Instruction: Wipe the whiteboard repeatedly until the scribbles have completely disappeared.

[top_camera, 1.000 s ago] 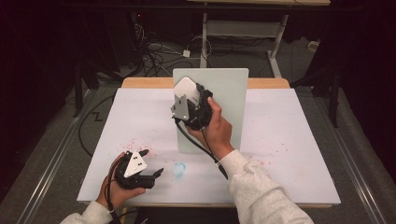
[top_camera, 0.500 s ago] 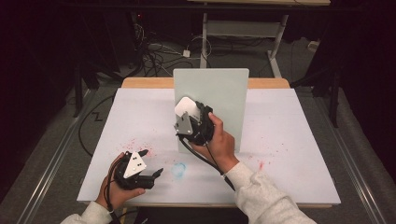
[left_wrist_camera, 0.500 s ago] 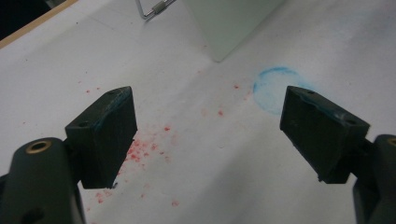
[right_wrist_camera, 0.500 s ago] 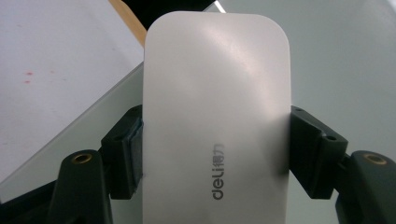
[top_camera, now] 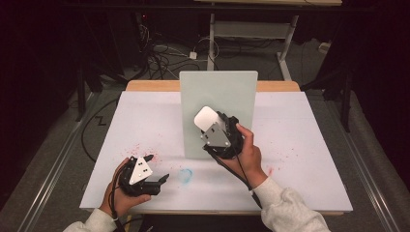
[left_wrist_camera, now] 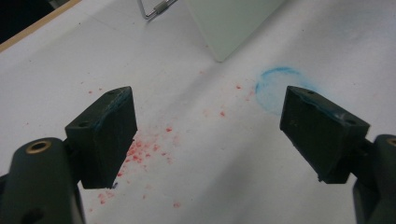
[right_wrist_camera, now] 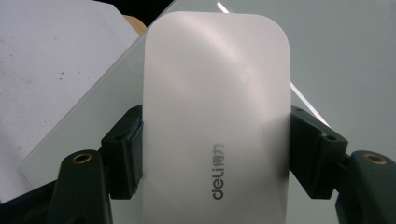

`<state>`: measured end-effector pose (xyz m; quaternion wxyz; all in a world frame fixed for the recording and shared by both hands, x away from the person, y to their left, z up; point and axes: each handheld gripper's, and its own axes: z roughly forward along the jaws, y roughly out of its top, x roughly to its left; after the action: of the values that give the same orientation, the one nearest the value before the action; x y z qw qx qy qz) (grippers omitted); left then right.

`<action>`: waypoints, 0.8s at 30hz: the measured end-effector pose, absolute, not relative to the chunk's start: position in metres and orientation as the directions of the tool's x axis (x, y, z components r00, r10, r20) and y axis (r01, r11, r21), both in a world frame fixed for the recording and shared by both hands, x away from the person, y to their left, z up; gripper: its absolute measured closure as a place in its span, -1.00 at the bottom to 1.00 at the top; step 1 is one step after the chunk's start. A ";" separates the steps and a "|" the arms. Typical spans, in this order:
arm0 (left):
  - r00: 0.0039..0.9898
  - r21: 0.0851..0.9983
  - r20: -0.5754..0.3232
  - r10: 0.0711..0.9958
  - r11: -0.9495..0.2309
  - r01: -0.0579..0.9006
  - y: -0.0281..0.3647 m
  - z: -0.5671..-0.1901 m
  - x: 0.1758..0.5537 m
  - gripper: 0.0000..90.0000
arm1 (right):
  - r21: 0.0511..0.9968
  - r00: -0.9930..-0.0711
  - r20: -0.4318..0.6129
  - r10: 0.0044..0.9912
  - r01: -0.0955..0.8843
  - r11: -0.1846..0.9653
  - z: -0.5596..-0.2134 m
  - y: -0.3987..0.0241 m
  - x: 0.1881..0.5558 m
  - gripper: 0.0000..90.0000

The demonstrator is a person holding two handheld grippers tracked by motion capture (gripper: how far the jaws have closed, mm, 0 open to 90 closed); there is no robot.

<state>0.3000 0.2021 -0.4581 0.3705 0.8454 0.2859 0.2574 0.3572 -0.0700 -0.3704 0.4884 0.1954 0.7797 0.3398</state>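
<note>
An upright board (top_camera: 217,113) stands at the table's (top_camera: 309,145) centre. The right gripper (top_camera: 209,126) holds an eraser (top_camera: 206,117), seemingly against the board's front. The left gripper (top_camera: 157,169) rests at seven o'clock, a smudge ring (top_camera: 184,175) just at its three o'clock.

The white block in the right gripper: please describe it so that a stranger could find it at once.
Start at the pale green board standing upright mid-table. In front of it, the right gripper clamps a white block between its black jaws. It is smooth, rounded at the corners, and bears grey "deli" lettering.
</note>
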 end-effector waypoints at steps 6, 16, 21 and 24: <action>0.701 0.772 0.230 0.675 -0.565 0.291 0.202 -0.458 0.300 -0.60 | 0.742 -0.468 -0.607 0.642 -0.044 0.669 -0.369 -0.093 0.351 -0.31; 0.696 0.770 0.233 0.679 -0.566 0.294 0.203 -0.459 0.302 -0.60 | 0.764 -0.548 -0.542 0.637 -0.007 0.645 -0.377 -0.129 0.343 -0.31; 0.697 0.767 0.240 0.676 -0.572 0.291 0.203 -0.459 0.303 -0.60 | 0.781 -0.574 -0.508 0.642 0.009 0.625 -0.380 -0.141 0.340 -0.31; 0.697 0.767 0.241 0.675 -0.573 0.290 0.203 -0.459 0.303 -0.60 | 0.789 -0.591 -0.491 0.640 0.010 0.615 -0.382 -0.145 0.336 -0.31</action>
<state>0.3030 0.2028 -0.4585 0.3636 0.8464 0.2850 0.2649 0.3358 -0.1453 -0.3816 0.4042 0.2027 0.8024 0.3894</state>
